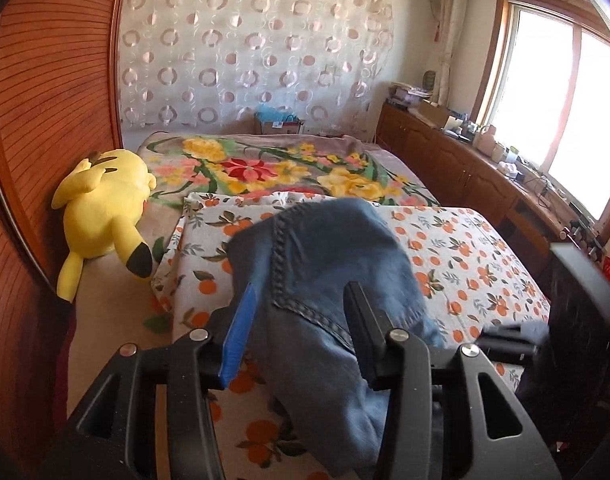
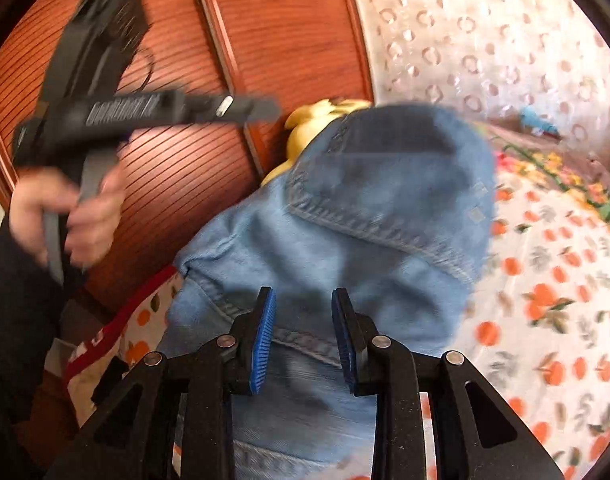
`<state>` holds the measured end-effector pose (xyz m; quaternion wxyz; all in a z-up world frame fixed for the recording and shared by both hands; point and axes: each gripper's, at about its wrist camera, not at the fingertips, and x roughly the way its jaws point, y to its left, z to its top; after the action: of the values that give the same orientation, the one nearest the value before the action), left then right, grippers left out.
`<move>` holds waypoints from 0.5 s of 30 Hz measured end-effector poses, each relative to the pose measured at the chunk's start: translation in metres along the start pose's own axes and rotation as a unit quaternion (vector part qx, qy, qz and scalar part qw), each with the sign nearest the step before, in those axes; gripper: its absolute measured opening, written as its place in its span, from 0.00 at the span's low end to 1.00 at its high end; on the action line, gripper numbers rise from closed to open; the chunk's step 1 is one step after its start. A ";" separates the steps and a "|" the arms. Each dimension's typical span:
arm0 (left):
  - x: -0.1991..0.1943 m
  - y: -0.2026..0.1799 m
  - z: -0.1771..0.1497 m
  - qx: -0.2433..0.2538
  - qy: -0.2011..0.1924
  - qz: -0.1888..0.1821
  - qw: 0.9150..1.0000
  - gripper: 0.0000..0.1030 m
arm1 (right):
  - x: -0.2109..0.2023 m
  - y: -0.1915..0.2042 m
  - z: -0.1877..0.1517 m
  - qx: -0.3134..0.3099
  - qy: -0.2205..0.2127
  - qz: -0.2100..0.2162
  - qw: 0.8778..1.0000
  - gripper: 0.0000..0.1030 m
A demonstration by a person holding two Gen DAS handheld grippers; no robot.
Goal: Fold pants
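While the left gripper [image 1: 301,300] stands with its jaws partly apart, denim lies between them but the blue pad [image 1: 238,340] is clear of the cloth, so nothing is clamped. Blue jeans [image 1: 325,248] are heaped on the orange-print sheet [image 1: 485,264] of the bed, just ahead of both tools. From the right wrist, the right gripper [image 2: 303,304] has its jaws narrowly parted over the jeans [image 2: 365,220]; whether the pads pinch the fabric I cannot tell. A hand [image 2: 65,216] at the upper left holds the other tool, blurred. Farther off lie a yellow plush toy [image 1: 105,216], a floral blanket [image 1: 273,168] and a patterned curtain [image 1: 245,48].
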<state>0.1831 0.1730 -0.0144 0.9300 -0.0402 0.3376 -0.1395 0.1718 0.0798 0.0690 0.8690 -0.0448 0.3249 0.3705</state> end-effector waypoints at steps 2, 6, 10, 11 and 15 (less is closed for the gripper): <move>0.001 -0.007 -0.012 0.002 0.003 0.001 1.000 0.46 | -0.012 -0.004 -0.002 0.003 -0.009 -0.013 1.000 0.29; 0.007 -0.020 -0.037 0.007 0.019 0.023 1.000 0.46 | -0.018 -0.021 -0.005 0.008 -0.013 -0.040 0.999 0.29; 0.016 -0.023 -0.063 0.025 0.041 0.060 0.997 0.46 | -0.015 -0.025 -0.013 0.015 0.003 -0.061 0.998 0.29; 0.019 -0.021 -0.068 0.023 0.045 0.065 0.997 0.46 | -0.010 -0.028 -0.012 0.019 0.011 -0.066 0.998 0.29; 0.023 -0.020 -0.081 0.030 0.052 0.074 0.995 0.46 | 0.007 -0.033 -0.006 0.033 0.029 -0.068 0.997 0.29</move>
<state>0.1434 0.1483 -0.0879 0.9198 0.0196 0.3831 -0.0825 0.1945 0.0586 0.0551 0.8834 -0.0488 0.3580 0.2983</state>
